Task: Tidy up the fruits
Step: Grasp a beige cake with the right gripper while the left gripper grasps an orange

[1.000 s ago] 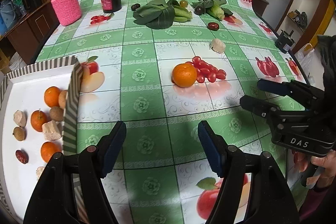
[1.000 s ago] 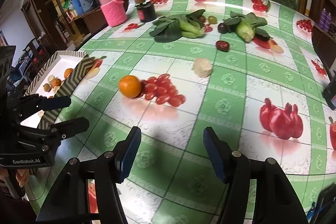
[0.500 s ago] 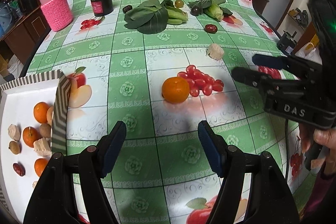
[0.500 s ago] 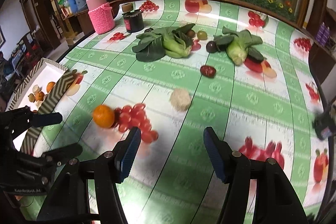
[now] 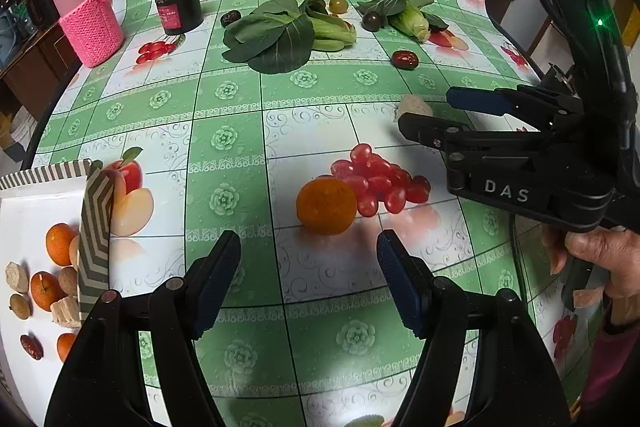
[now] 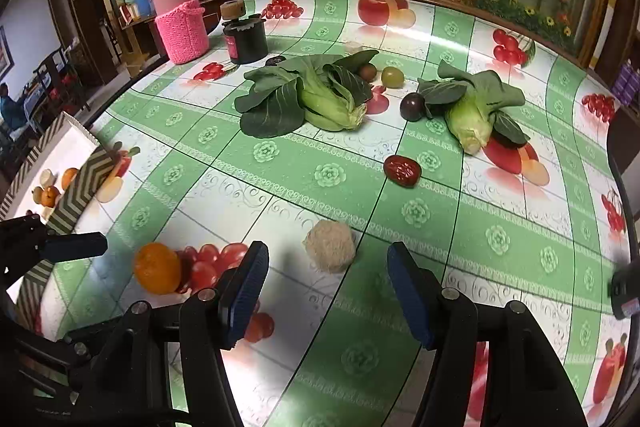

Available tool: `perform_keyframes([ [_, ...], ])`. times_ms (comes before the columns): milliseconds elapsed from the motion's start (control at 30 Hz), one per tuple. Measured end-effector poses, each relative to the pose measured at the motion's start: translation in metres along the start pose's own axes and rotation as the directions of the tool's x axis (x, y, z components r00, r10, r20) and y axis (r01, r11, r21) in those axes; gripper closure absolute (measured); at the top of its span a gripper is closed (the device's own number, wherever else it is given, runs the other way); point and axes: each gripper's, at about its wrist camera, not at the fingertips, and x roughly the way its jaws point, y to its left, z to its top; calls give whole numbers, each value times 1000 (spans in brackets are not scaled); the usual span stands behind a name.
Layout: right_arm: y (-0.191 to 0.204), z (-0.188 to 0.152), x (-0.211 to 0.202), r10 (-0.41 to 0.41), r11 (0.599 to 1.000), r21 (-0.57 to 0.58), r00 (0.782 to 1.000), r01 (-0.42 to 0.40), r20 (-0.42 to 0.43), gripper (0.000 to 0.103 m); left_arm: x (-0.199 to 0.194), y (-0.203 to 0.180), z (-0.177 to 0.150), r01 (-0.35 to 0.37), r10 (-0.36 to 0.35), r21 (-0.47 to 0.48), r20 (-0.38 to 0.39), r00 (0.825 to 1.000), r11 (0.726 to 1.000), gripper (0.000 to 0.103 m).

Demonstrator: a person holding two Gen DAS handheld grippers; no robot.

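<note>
A loose orange lies on the fruit-print tablecloth just ahead of my open, empty left gripper; it also shows in the right wrist view. A pale beige lumpy fruit sits just ahead of my open, empty right gripper, slightly left of centre between the jaws. In the left wrist view the right gripper reaches in from the right beside that pale fruit. A red date lies farther back. A white tray at the left holds several oranges and small fruits.
Two bunches of leafy greens, a dark plum, a green grape, a black jar and a pink-sleeved jar stand at the back. The tray's striped wall rises at the left.
Both grippers have moved forward over the table. The right gripper has swung away from the orange and closed in on the pale fruit. The left gripper now faces the orange more closely.
</note>
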Motion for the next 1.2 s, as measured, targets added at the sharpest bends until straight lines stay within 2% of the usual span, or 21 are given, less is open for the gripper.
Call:
perform_keyframes([
  [200,2,2,12,-4,1000,-28,1000,4,-4,42,7,-3,6,2,-2,1,-5,1000,1000,33],
  [267,2,1,16,1,999,-32,1000,-1,-11,47,10,-4,8,0,0,-1,-5,1000,1000,33],
  [300,2,0,18,4,999,-33,1000,-5,-18,53,11,-4,8,0,0,-1,-6,1000,1000,33],
  [467,-3,1,20,9,1000,-25,1000,-9,-4,61,16,-4,12,-7,7,-9,-3,1000,1000,33],
  [533,-4,0,20,4,1000,-22,1000,-4,1,74,18,-4,12,4,-4,-10,-9,1000,1000,33],
  [633,-8,-2,16,23,1000,3,1000,-23,5,74,21,-7,11,10,-10,5,-7,1000,1000,33],
  [667,-8,-3,15,20,1000,5,1000,-20,5,74,21,-7,11,17,-17,5,-6,1000,1000,37],
  [700,-8,-5,13,16,1000,4,1000,-16,6,74,21,-7,11,21,-21,7,-4,1000,1000,49],
  [767,-7,-9,8,19,1000,6,1000,-19,10,74,23,-9,10,19,-18,28,-5,1000,999,66],
  [800,-7,-11,5,21,1000,10,1000,-21,16,75,22,-9,10,13,-13,40,4,1000,999,70],
  [933,-9,-20,-8,32,999,34,999,-33,35,75,21,-5,10,34,-34,33,5,999,999,72],
  [1200,-3,-41,-30,34,998,51,998,-37,51,74,5,0,-2,16,-18,25,48,999,1000,73],
])
